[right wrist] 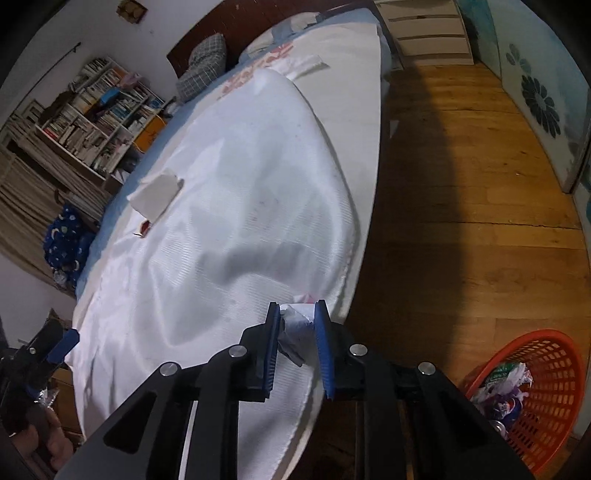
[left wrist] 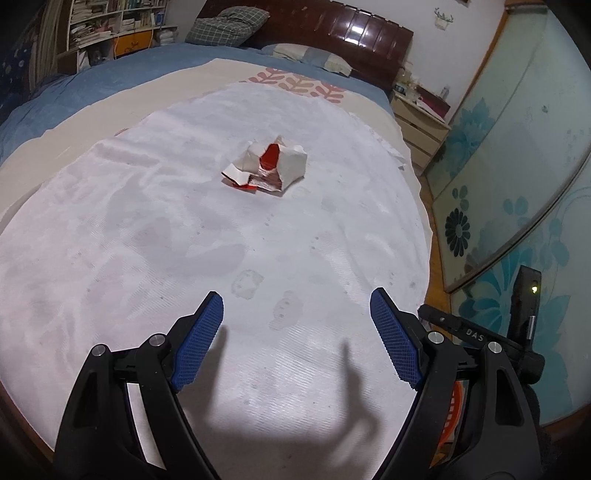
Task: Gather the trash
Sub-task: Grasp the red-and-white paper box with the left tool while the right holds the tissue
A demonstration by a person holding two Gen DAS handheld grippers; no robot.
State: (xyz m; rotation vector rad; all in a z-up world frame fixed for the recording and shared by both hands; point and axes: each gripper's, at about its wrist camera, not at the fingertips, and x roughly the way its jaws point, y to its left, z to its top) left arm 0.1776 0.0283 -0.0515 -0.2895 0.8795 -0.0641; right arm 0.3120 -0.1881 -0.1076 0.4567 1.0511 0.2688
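Note:
A crumpled white and red paper carton (left wrist: 266,168) lies on the white bed cover, well ahead of my left gripper (left wrist: 297,308), which is open and empty just above the cover. The carton also shows in the right wrist view (right wrist: 157,195) at the left. My right gripper (right wrist: 297,321) is shut on a crumpled white paper wad (right wrist: 297,332) and holds it over the bed's right edge. An orange plastic basket (right wrist: 550,398) with several pieces of trash in it stands on the floor at the lower right.
The white cover (left wrist: 184,240) lies over a bed with a dark headboard (left wrist: 332,26). A nightstand (left wrist: 417,125) and a floral glass wardrobe (left wrist: 517,184) stand to the right. A wooden floor (right wrist: 461,184) runs beside the bed. A bookshelf (right wrist: 96,110) stands on the far side.

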